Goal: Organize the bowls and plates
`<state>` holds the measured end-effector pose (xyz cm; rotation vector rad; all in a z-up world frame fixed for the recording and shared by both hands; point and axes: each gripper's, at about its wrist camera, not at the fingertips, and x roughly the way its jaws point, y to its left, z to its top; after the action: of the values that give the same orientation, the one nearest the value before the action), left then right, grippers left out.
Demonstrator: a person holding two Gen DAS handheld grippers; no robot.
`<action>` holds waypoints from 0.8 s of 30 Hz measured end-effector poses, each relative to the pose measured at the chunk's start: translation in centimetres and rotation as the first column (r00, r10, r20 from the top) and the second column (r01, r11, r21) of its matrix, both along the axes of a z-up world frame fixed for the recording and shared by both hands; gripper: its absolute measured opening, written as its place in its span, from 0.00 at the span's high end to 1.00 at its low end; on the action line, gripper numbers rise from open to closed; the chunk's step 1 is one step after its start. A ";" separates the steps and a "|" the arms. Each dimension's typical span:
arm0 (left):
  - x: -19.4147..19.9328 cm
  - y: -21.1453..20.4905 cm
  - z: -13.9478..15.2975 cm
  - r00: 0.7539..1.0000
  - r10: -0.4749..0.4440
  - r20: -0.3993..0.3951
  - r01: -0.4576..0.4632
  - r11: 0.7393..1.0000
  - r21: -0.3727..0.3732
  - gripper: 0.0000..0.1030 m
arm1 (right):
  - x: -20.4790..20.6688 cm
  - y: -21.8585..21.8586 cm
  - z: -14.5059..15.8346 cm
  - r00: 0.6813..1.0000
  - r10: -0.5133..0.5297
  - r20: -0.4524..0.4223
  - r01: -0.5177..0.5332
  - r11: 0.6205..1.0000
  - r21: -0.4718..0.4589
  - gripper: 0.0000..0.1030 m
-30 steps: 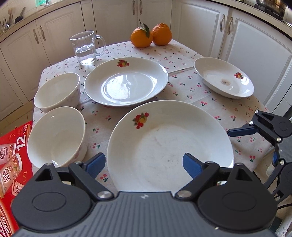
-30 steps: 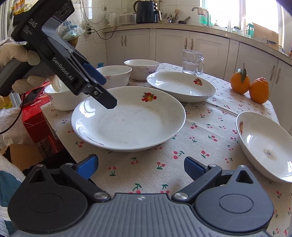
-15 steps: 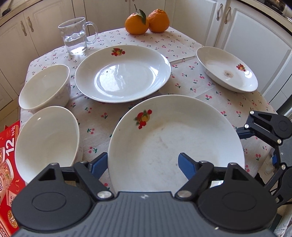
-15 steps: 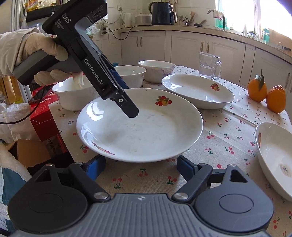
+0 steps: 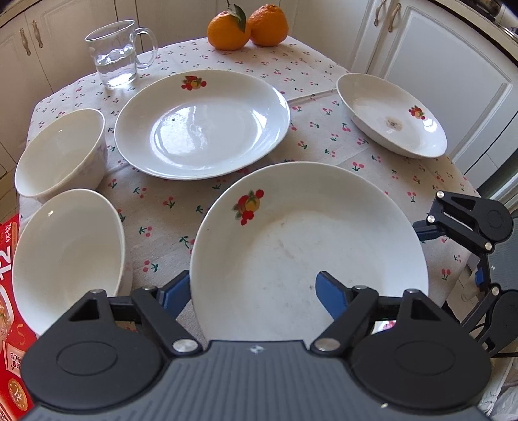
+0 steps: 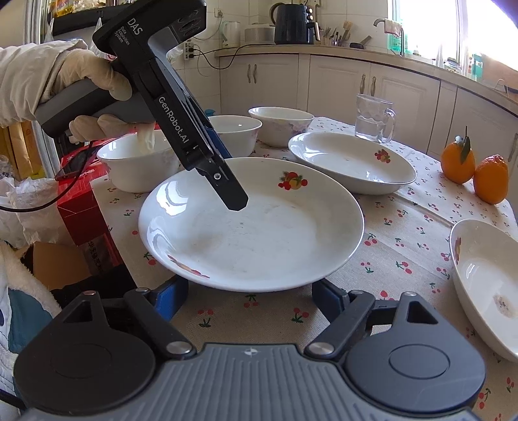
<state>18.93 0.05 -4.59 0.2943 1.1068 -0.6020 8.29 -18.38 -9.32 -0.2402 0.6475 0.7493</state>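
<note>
A large white plate [image 5: 307,246] with a fruit print lies nearest on the cherry-print tablecloth [image 5: 168,207]. My left gripper [image 5: 252,288] points steeply down over its left rim. One pad sits just outside the rim and the other over the plate's well, a wide gap between them. In the right wrist view one left finger [image 6: 226,187] hangs over the same plate [image 6: 259,233]. My right gripper [image 6: 249,291] is level at the plate's near edge; its jaws are closing, the rim just ahead between the fingertips, unpressed. A second large plate [image 5: 200,126], a small deep plate [image 5: 391,113] and bowls [image 5: 61,152] [image 5: 68,256] stand around.
A glass mug of water [image 5: 116,55] and two oranges [image 5: 246,26] stand at the table's far side. A red carton [image 5: 9,291] sits beside the table on the left. White cabinets [image 5: 437,64] ring the table. A gloved hand [image 6: 94,81] holds the left gripper.
Both grippers' jaws have narrowed. The left gripper has tipped further down and moved a little forward over the near plate's rim. The right gripper has stayed about where it was.
</note>
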 end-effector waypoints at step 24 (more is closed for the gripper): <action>1.8 -1.0 -0.6 0.996 -0.072 -0.053 0.072 0.997 0.005 0.23 | 0.8 -0.1 0.3 0.999 0.035 -0.018 -0.035 0.999 -0.011 0.09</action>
<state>20.69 -0.95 -5.19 0.3270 1.1530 -0.6730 9.08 -18.51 -9.01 -0.2560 0.6659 0.7821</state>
